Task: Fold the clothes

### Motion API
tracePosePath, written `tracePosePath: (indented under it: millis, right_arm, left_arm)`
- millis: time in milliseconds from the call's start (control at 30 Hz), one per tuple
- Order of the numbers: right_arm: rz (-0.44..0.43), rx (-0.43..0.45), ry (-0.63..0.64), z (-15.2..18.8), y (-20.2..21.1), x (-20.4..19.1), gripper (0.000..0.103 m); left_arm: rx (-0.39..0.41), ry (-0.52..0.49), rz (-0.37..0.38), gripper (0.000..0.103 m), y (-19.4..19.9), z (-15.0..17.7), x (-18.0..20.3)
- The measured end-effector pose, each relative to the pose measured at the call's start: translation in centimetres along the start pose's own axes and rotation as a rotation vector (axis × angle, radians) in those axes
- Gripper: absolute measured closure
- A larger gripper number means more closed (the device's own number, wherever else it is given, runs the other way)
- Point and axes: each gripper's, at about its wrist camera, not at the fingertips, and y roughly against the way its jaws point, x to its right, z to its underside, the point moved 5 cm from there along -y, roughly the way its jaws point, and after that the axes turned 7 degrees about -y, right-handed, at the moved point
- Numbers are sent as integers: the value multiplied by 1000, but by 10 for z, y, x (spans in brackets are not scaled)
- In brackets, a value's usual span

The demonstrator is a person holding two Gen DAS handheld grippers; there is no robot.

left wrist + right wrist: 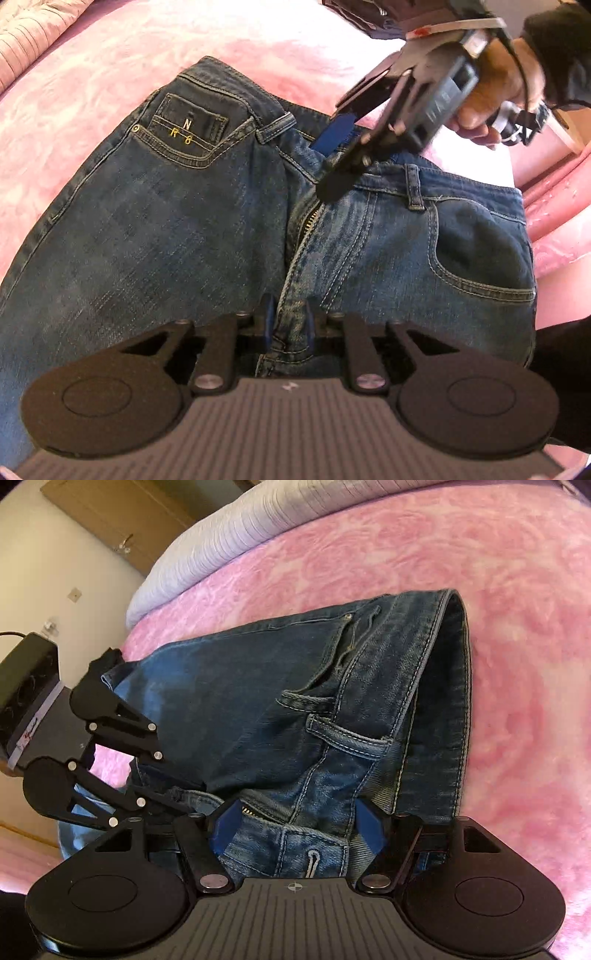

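Item: jeans [177, 229], lying front-up on pink bed blanket [92, 74], waistband toward 12 o'clock in the left wrist view.
Left gripper [288, 325]: jaws nearly together, pinching the fly seam at 6 o'clock.
Right gripper [295, 827]: jaws standing apart, straddling the waistband by the zipper [308, 221]; pads not pressing.
Pillow [229, 542]: sitting at 11 o'clock in the right wrist view.

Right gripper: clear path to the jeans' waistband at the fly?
Probably yes. The right gripper stands open astride the waistband of the jeans, nothing between. The left gripper pinches the fly lower down, clear of it.
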Motion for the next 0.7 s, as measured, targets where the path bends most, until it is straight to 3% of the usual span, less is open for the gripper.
tracePosePath:
  millis: [33, 67, 133, 233, 333, 433, 533, 700]
  right_arm:
    - [-17, 3, -53, -2, 1, 5, 56]
    - [-19, -6, -82, -4, 4, 8, 94]
    - [-15, -32, -123, -7, 13, 14, 95]
    - [43, -8, -83, -14, 45, 1, 96]
    - [121, 26, -38, -15, 72, -5, 96]
    - [194, -1, -29, -2, 61, 9, 96]
    - [211, 9, -68, 4, 48, 24, 94]
    - [305, 38, -27, 2, 70, 7, 66]
  left_arm:
    - [0, 4, 2, 88, 0, 3, 0]
    - [2, -2, 1, 88, 0, 4, 1]
    - [12, -43, -6, 88, 0, 5, 9]
    - [26, -88, -12, 88, -7, -3, 24]
    - [-9, -62, -10, 88, -27, -15, 25]
    - [-44, -44, 3, 84, -42, -13, 22]
    - [-35, 16, 34, 81, -32, -6, 14]
    - [-5, 130, -19, 82, 22, 29, 3]
